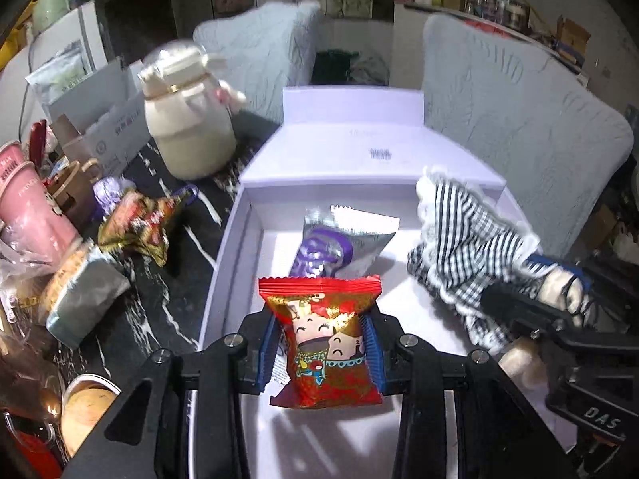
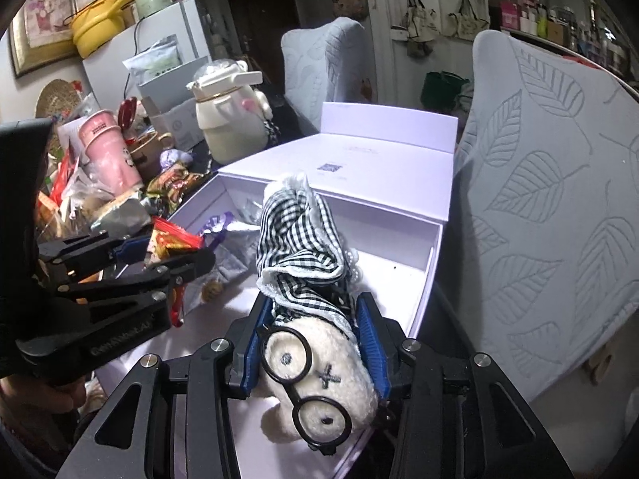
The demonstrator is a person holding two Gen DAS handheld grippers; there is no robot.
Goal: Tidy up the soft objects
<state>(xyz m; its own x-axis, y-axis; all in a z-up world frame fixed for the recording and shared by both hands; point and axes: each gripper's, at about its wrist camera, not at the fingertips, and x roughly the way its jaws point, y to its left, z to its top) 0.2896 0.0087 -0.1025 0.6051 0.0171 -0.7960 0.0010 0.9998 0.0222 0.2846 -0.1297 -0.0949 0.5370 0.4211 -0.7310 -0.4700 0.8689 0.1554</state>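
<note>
Snack pack (image 1: 321,335): red and gold foil pillow, pinched at its sides between the left gripper's (image 1: 321,353) blue pads, held over the near end of the box. It looks light, puffy and slick, so I judge it crushes easily; a hold across the flat middle, as now, suits it better than one on the crimped ends.
Left gripper: closed partway onto the snack pack, pads touching both side edges.
Doll (image 2: 315,375): white plush with black wire glasses and a checked dress, head gripped by the right gripper (image 2: 315,353) above the box's near right side, dress standing up beyond the fingers. Soft and squashy; the glasses look fragile, so the head's sides are the safer hold.
Right gripper: closed onto the doll's head.
Box (image 1: 223,247): white, open, lid folded back at the far end.
Silver pack (image 1: 343,239): lying in the box beyond the snack pack, purple print on it.
Table clutter: more wrapped snacks (image 1: 139,223) left of the box, a cream jug (image 1: 187,119) farther back.
</note>
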